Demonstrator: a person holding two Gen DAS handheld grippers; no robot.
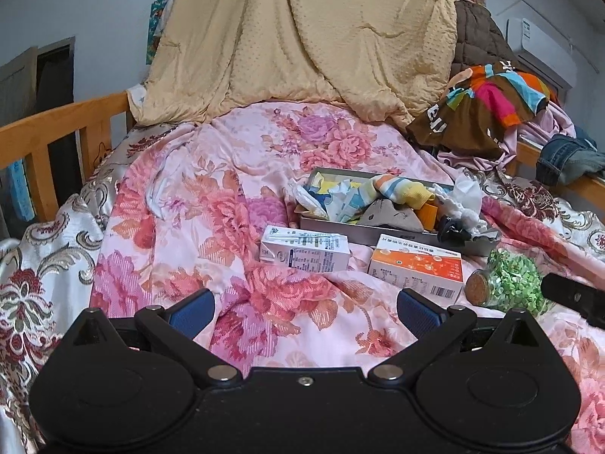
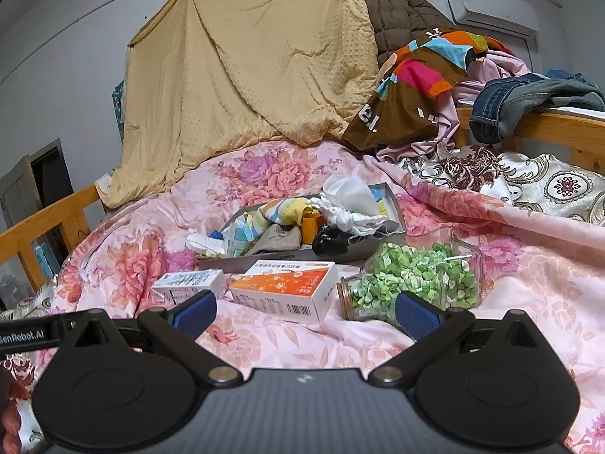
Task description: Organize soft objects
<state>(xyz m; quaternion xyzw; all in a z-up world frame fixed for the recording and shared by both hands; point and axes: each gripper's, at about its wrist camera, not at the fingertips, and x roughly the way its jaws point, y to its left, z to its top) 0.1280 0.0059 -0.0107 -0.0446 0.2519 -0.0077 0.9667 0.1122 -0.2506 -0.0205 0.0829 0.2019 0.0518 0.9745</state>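
Both grippers are held with the jaws wide apart and nothing between them: the left gripper [image 1: 304,312] above the bare quilt [image 1: 181,204], the right gripper [image 2: 304,312] just before the orange box [image 2: 283,289] and the jar [image 2: 412,276]. Several soft things, among them a striped sock [image 1: 401,189] and a white cloth [image 2: 348,189], are already piled in the tray [image 1: 340,229]. It seems the sorting is partly done, since clothes [image 2: 419,83] are left heaped at the far side.
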